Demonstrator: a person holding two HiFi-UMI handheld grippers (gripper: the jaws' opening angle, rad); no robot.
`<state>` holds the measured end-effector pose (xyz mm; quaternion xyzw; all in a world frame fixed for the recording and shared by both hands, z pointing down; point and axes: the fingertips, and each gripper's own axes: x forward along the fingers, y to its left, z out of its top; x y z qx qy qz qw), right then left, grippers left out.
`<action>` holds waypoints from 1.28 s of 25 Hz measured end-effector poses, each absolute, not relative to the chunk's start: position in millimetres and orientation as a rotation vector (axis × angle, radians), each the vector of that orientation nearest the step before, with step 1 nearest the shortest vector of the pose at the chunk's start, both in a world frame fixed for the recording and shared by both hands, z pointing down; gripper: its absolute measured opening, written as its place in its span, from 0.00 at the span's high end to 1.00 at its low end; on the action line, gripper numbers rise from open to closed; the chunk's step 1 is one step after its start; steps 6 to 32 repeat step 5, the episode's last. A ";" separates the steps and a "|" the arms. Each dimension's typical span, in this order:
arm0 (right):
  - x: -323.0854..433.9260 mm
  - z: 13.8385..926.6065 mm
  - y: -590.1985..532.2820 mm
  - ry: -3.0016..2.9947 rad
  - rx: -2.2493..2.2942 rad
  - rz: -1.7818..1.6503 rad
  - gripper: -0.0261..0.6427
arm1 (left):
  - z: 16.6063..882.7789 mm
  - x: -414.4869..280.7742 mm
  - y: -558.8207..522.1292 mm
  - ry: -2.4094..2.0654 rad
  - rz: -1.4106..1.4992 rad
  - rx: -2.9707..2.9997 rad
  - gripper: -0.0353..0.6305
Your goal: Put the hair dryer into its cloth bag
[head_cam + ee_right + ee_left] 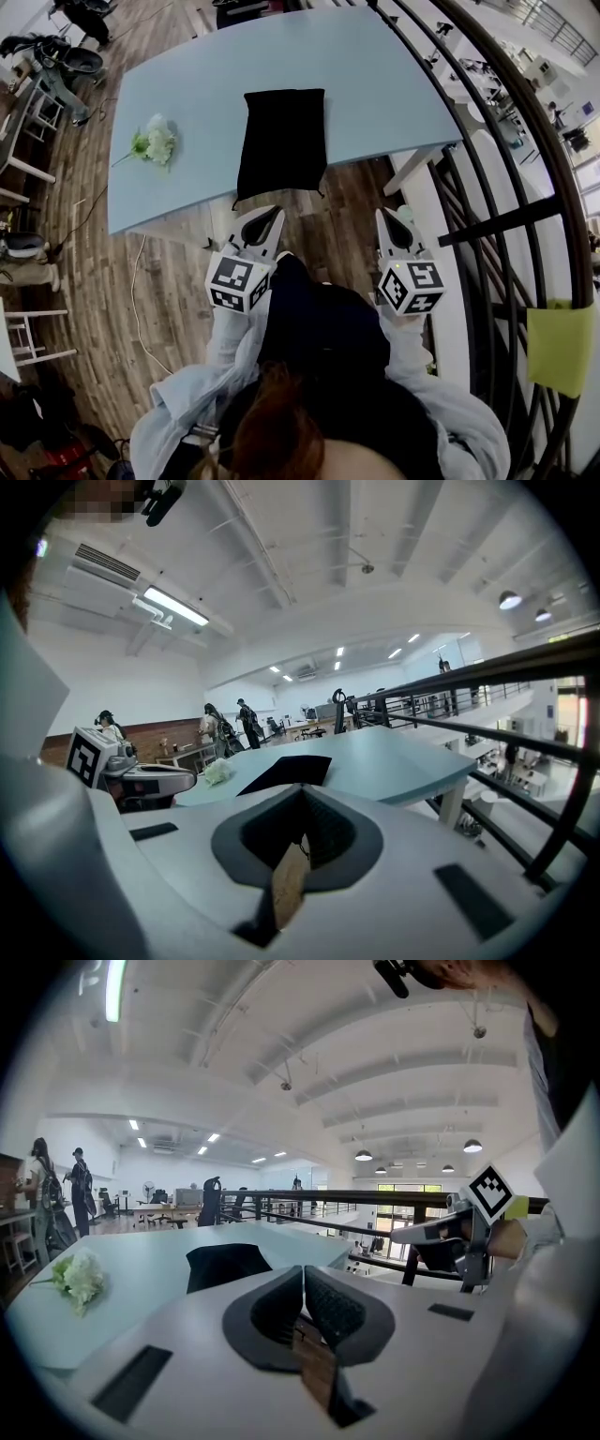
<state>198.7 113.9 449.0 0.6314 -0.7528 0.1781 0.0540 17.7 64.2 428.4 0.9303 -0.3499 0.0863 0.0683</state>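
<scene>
Head view: the black cloth bag (281,141) lies on the blue counter (384,94), straight ahead, with its long side pointing away from the person. The left gripper (267,218) is nearer to it than the right gripper (390,218).

Left gripper view: its jaws are pressed together on nothing.

Right gripper view: the same here. No hair dryer shows.

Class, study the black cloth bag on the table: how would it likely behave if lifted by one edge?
The black cloth bag lies flat and thin on the table, so it would probably droop limply. It looks empty, so it is likely light. Pushed, soft fabric may bunch rather than slide.
</scene>
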 end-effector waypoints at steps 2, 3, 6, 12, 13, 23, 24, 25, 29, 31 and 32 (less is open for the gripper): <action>196.3 450.1 114.5 -2.289 1.912 0.541 0.95 | 428.8 14.9 62.8 -1.060 0.263 2.803 0.91; 194.9 450.7 115.1 -2.290 1.908 0.541 0.95 | 428.9 13.9 62.4 -1.063 0.264 2.804 0.91; 192.0 452.1 116.7 -2.291 1.901 0.544 0.95 | 429.6 12.3 62.3 -1.066 0.266 2.806 0.91; 192.0 452.1 116.7 -2.291 1.901 0.544 0.95 | 429.6 12.3 62.3 -1.066 0.266 2.806 0.91; 192.0 452.1 116.7 -2.291 1.901 0.544 0.95 | 429.6 12.3 62.3 -1.066 0.266 2.806 0.91; 192.0 452.1 116.7 -2.291 1.901 0.544 0.95 | 429.6 12.3 62.3 -1.066 0.266 2.806 0.91; 192.0 452.1 116.7 -2.291 1.901 0.544 0.95 | 429.6 12.3 62.3 -1.066 0.266 2.806 0.91; 192.0 452.1 116.7 -2.291 1.901 0.544 0.95 | 429.6 12.3 62.3 -1.066 0.266 2.806 0.91; 192.0 452.1 116.7 -2.291 1.901 0.544 0.95 | 429.6 12.3 62.3 -1.066 0.266 2.806 0.91; 192.0 452.1 116.7 -2.291 1.901 0.544 0.95 | 429.6 12.3 62.3 -1.066 0.266 2.806 0.91; 192.0 452.1 116.7 -2.291 1.901 0.544 0.95 | 429.6 12.3 62.3 -1.066 0.266 2.806 0.91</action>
